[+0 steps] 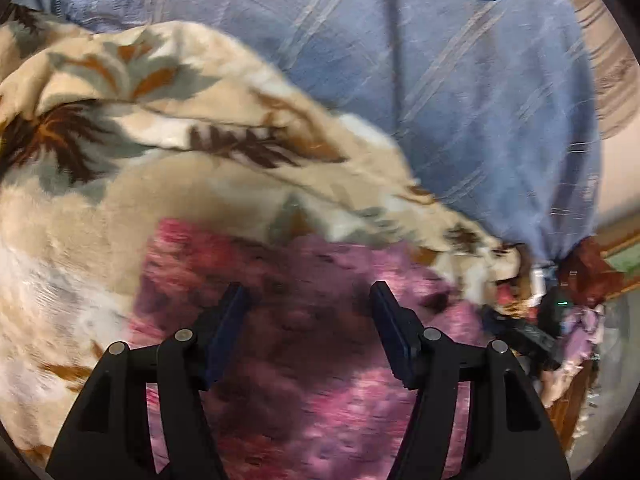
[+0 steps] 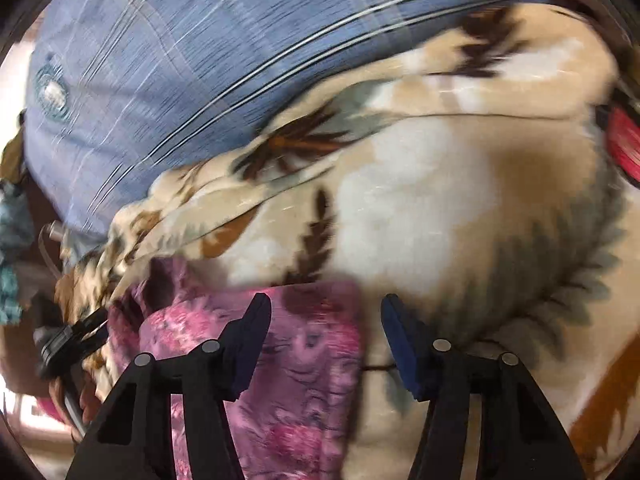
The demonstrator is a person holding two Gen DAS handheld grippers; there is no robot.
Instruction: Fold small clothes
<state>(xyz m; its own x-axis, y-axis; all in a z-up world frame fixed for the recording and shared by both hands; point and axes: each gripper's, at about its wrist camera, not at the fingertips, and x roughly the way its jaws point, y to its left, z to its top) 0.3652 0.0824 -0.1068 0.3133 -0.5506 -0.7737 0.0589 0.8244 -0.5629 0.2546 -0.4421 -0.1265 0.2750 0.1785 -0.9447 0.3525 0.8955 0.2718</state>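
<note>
In the left wrist view, the left gripper (image 1: 308, 320) hangs over the pink-purple garment (image 1: 320, 380), which lies on the beige leaf-pattern blanket (image 1: 120, 200). Its jaws stand apart and nothing is between the pads; the cloth is under them, not pinched. The picture is blurred, so the exact edge of the garment is hard to read, but its far border seems to run just beyond the fingertips. Further back lies the blue checked sheet (image 1: 440, 80). At the right edge the other gripper (image 1: 520, 332) shows as a dark shape, near the garment's side.

In the right wrist view, the right gripper (image 2: 326, 324) is also released, with nothing held. The pink-purple garment (image 2: 288, 360) lies mostly under the left finger and between the two fingers; its right edge runs down between them, and the right finger is over the blanket (image 2: 440, 200). The garment looks already folded at least once, because the edge is straight and thick.

For the next step, it seems best that each gripper comes down on one corner of the same edge, takes all layers together, and does not catch the blanket pile below. The risk is a grip on the top layer only, which would open the fold.
</note>
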